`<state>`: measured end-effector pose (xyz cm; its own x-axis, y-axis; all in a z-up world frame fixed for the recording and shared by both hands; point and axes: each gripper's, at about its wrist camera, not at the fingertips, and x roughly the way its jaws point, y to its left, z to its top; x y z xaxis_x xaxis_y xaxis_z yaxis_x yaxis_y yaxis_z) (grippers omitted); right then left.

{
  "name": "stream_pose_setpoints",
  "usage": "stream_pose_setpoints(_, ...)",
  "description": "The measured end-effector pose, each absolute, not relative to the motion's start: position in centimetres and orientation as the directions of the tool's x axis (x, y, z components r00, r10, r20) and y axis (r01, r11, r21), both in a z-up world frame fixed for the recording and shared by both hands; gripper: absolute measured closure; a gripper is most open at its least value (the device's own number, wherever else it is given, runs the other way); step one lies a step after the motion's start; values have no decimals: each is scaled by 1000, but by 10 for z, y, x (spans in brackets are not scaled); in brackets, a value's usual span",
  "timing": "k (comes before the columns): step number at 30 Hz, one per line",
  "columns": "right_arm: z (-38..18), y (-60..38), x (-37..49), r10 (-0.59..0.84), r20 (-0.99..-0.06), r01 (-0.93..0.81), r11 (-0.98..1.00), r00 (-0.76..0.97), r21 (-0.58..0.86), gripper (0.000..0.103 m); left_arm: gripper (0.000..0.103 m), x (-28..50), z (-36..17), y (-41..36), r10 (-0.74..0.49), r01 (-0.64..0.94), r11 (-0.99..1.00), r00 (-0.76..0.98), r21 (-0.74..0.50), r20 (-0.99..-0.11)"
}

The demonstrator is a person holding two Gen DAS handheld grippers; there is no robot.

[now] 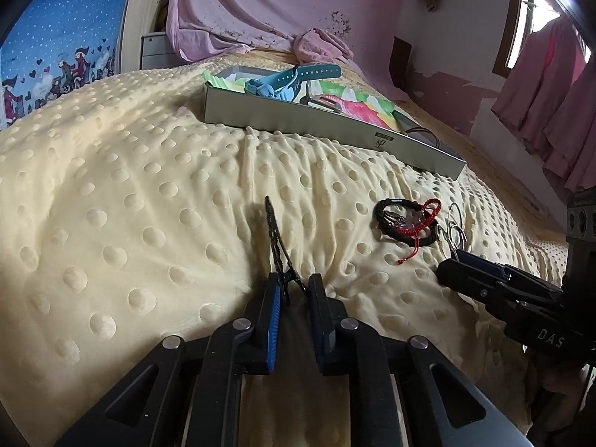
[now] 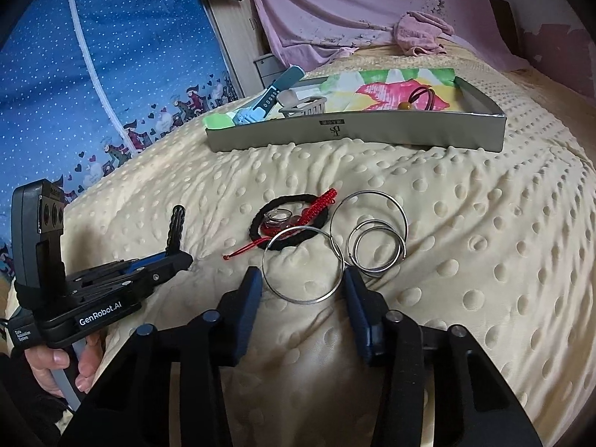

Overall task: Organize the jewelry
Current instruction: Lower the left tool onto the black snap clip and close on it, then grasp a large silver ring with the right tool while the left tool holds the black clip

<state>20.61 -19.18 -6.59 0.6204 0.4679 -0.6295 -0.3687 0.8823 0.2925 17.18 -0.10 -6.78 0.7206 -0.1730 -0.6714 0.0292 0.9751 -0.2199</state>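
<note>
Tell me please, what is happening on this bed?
A person is sorting jewelry on a yellow dotted blanket. The left tool is shut on a black hair clip. The right tool, open, straddles a silver ring without pressing it. A grey box behind already holds a blue watch.

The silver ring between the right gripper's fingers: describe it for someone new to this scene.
On the cream dotted blanket, in front of the grey box, lie several silver rings. It is the silver ring nearest the camera, lying alone between the right gripper fingers, overlapping the black braided bracelet.
</note>
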Motion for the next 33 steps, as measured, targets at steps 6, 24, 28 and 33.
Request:
stream_pose_setpoints(6, -66, -191, 206, 462, -632, -368, 885, 623, 284, 64, 90, 171, -67, -3, -176, 41, 976, 722, -213, -669)
stream_pose_setpoints(24, -61, -186, 201, 449, -604, -377, 891, 658, 253, 66, 90, 163, -62, -8, -209, 96, 973, 746, -208, -633)
stream_pose_setpoints(28, -58, -187, 195, 445, -589, -385, 893, 674, 234, 66, 90, 160, -59, -13, -214, 114, 974, 754, -197, -621)
stream_pose_setpoints(33, -49, -187, 186, 429, -556, -388, 900, 712, 199, 66, 90, 158, -54, -15, -220, 132, 974, 763, -186, -608)
